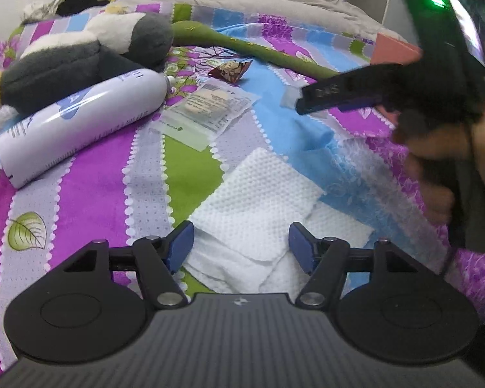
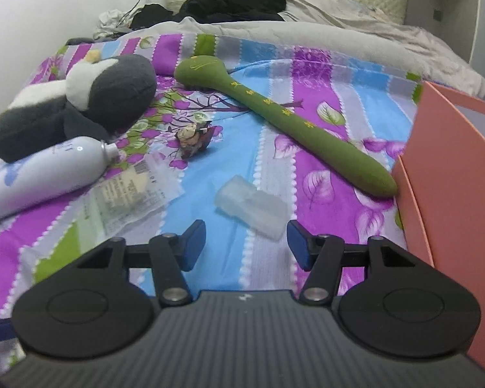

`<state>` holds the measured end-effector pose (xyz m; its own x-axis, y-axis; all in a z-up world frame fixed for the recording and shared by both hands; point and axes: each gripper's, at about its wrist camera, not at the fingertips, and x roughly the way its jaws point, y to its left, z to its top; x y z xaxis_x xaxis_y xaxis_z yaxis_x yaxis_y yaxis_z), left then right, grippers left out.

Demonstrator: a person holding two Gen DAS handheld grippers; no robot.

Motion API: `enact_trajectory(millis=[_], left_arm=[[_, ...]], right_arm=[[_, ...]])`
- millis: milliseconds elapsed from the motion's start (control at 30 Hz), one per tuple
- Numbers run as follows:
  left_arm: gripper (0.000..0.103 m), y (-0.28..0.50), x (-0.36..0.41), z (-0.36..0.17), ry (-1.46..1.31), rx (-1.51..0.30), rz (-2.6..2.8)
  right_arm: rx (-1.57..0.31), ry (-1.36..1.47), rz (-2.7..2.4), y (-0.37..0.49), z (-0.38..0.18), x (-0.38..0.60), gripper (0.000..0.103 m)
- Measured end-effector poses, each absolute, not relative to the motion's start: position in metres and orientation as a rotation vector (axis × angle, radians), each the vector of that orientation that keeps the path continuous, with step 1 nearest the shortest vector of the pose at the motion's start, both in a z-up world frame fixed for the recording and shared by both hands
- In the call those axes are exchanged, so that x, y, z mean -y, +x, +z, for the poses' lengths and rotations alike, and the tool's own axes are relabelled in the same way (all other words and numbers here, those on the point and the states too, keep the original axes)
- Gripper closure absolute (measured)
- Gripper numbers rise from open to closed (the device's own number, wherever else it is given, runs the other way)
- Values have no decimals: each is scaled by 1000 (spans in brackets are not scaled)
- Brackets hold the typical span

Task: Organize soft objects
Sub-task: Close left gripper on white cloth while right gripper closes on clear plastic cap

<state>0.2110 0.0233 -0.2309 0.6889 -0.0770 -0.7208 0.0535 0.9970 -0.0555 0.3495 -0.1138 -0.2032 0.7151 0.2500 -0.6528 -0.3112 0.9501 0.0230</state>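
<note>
Just ahead of your left claw [image 1: 241, 247], white paper towels [image 1: 258, 200] lie flat and overlapping. Beyond it to the left, a grey-and-white plush penguin [image 1: 80, 55] rests on its side. A long green plush stem [image 2: 284, 119] stretches diagonally beyond your right claw [image 2: 246, 245].

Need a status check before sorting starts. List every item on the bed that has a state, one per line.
Left tool: open, above the white tissues.
Right tool: open, empty.
White spray bottle: lying down.
Penguin plush: lying on its side.
Green plush stick: lying flat, tip against pink box.
</note>
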Motion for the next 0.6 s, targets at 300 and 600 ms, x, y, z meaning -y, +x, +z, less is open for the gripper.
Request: enact_trajectory(millis=[300,600], left_arm=[[60,205,-14,-232,-10,-786,-79],[92,206,-22,-231,-61,-781,-64]], right_arm=[[-696,-193,308,372,-222,96,49],[-719,-201,242,375,-214,104,93]])
